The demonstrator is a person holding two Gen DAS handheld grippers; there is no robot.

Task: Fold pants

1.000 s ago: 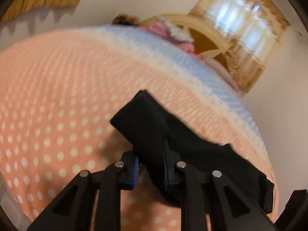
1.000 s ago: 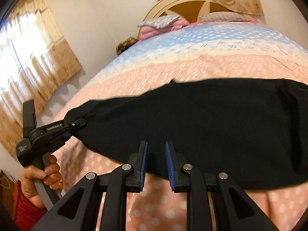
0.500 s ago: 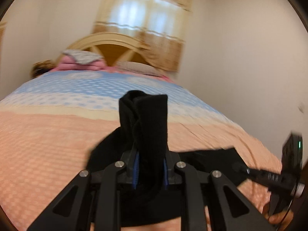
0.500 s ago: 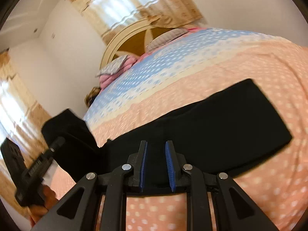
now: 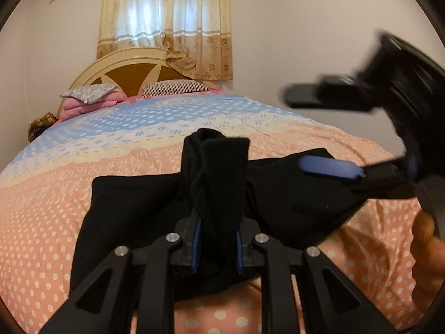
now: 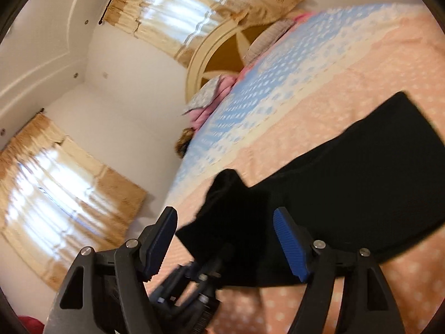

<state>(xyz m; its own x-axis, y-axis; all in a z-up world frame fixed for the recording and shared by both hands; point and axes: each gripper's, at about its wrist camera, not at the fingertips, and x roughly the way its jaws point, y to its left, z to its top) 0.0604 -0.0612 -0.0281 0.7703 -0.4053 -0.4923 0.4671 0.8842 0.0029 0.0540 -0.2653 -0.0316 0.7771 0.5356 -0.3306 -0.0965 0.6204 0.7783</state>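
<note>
Closest to the left wrist camera, the left gripper (image 5: 216, 246) is clenching a bunched end of the black pants (image 5: 133, 203), lifting it so the cloth is standing up between the blue pads. This hold is probably meant to carry that end over the rest of the garment for a fold. Just beyond, the remainder of the pants is lying flat across the peach dotted bedspread (image 5: 41, 217). To the right, the right gripper (image 5: 319, 130) is hovering above the fabric, blurred, with its jaws spread wide and holding nothing; part of the person's hand (image 5: 425, 250) is showing at the edge.

The right wrist view is showing what the left cannot: the right gripper (image 6: 225, 239) is gaping around empty air, with the lifted end of the pants (image 6: 361, 194) and the left tool beneath it, and the long far stretch of the garment reaching away flat. Only the left view is showing the pinch itself. Farthest back, pillows (image 5: 175, 86), a headboard (image 5: 122, 64) and a curtained window (image 5: 167, 22) are closing the room.
</note>
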